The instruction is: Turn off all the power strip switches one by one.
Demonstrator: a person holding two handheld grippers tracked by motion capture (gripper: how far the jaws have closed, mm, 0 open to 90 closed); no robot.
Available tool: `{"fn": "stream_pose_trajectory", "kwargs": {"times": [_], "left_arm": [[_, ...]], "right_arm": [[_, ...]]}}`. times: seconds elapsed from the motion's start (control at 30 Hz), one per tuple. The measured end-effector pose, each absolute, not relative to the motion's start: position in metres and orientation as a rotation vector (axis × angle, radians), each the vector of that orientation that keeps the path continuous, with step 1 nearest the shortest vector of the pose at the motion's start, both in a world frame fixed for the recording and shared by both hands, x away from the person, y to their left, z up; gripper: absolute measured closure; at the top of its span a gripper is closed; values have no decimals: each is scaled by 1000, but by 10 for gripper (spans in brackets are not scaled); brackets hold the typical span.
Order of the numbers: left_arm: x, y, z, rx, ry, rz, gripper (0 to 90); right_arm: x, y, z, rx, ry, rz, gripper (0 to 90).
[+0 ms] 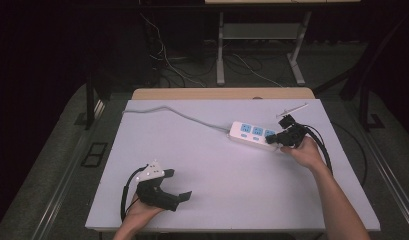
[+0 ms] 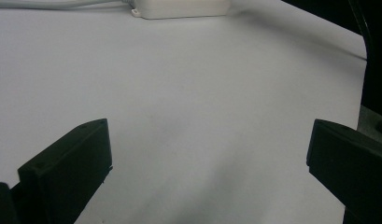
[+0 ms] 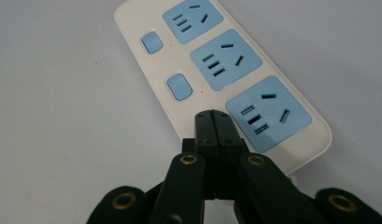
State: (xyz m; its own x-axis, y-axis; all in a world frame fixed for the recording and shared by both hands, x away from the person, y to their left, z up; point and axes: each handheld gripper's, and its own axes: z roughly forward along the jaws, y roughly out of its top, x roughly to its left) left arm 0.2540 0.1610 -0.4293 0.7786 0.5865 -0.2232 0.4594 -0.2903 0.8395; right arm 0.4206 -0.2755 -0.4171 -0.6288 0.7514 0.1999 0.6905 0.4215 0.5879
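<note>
- Starting at the left of the high view, our left gripper (image 1: pixel 181 185) rests near the front edge of the white table (image 1: pixel 217 170), well apart from the power strip (image 1: pixel 254 134) and to its near left. Its jaws stand wide apart with nothing between them, only bare tabletop showing ahead in the left gripper view.
- Moving right, the grey cable (image 1: pixel 177 112) runs from the strip's left end across the table toward the far left corner.
- The power strip lies flat in the right half of the table, three blue sockets in a row, with blue switches (image 3: pixel 179 87) alongside them in the right gripper view. Small red dots glow beside two switches.
- At the strip's right end our right gripper (image 3: pixel 212 122) has its jaws pressed together, holding nothing, the closed tip set over the spot where the nearest socket's switch should be. We cannot tell whether it touches.
- We judge the step in hand to be pressing that switch with the closed tip. Next we need a short, straight push down, keeping the tip off the socket (image 3: pixel 268 109) beside it, while the left gripper waits.
</note>
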Motion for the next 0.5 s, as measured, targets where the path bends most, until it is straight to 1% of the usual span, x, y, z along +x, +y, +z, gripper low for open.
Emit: {"fn": "stream_pose_trajectory", "kwargs": {"times": [0.5], "left_arm": [[255,161,-431,1942,791,150,0]], "right_arm": [[417,-285,-420,1344,2539,1045,900]]}}
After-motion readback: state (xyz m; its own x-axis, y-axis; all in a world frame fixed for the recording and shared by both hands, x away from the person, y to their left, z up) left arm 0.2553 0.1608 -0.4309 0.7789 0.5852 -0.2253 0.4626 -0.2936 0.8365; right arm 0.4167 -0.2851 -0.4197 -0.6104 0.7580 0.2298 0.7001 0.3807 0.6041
